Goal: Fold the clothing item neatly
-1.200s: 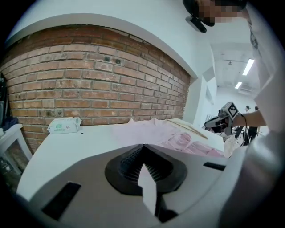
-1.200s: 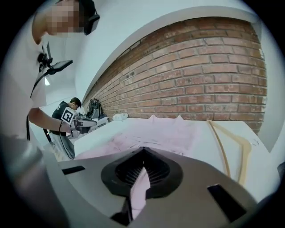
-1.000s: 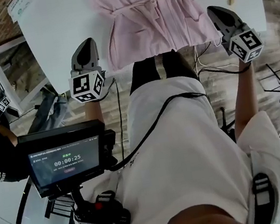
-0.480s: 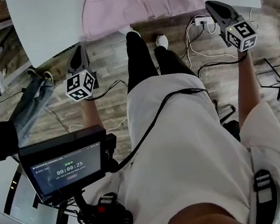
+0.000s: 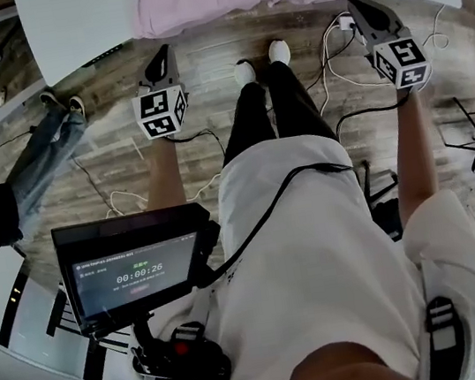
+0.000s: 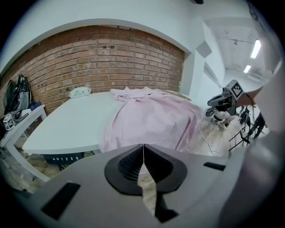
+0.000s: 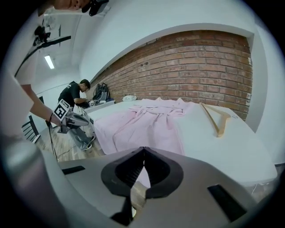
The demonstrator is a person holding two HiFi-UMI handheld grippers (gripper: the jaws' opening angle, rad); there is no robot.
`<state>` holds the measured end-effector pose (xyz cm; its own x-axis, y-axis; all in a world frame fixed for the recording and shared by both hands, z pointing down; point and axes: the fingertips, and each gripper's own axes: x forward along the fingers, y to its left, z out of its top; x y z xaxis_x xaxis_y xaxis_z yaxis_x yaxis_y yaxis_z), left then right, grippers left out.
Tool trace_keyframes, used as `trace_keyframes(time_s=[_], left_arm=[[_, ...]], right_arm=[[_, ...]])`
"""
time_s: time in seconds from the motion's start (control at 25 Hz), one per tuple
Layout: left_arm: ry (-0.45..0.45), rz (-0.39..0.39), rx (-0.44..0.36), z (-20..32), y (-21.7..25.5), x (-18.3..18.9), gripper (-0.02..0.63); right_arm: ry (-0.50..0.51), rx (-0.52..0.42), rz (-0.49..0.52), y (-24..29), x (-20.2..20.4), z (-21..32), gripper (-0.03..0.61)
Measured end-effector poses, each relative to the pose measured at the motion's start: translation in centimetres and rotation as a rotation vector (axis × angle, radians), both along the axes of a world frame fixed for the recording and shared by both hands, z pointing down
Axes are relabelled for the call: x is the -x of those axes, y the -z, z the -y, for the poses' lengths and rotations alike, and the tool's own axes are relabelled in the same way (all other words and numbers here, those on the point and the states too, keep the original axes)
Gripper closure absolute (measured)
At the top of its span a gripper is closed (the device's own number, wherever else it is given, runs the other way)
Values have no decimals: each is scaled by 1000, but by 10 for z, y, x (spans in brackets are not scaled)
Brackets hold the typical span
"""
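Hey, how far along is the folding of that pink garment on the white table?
Done: only the setup. The pink garment lies spread on the white table, with the wooden hanger bare beside it. In hand: nothing. The left gripper and right gripper both have jaws shut and empty, short of the table. Left: all the folding. The garment is rumpled, with one edge draped over the table's near side.

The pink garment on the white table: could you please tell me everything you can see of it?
The pink garment is pale, thin, soft-looking cloth, creased in long folds. It lies spread and unfolded on the white table, bunched at the far end, its near hem drooping over the table's front edge. A wooden hanger lies apart beside it. Neither the left gripper nor the right gripper touches it; both are shut and empty.
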<state>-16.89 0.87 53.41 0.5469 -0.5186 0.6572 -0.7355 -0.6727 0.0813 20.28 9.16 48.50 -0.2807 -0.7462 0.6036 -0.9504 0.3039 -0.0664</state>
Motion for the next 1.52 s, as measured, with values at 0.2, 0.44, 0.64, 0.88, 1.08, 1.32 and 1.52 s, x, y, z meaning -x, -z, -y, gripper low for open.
trace_keyframes(time_s=[0.2,0.44,0.64,0.88,1.08,1.32,1.52], left_arm=[[16,-34,-22,-2,-2,-13,612],[31,-14,22,19,-32,3,582],[56,24,50,33,-27,33,446],[17,82,60,45,-38,42,399],[23,118,101,47,-59,52,399],[4,156,148,25,-91,68,399],[10,155,130,31,-127,59,399]], right_arm=[[-26,-41,-7,7,26,2,575],[-65,-29,-50,-15,6,6,574],[-47,-16,-68,-13,-12,11,517],[-3,46,-115,-38,-36,9,413],[30,84,-116,-55,-48,4,411],[32,113,-92,-69,-46,-18,413],[-3,148,-112,-115,-49,-33,411]])
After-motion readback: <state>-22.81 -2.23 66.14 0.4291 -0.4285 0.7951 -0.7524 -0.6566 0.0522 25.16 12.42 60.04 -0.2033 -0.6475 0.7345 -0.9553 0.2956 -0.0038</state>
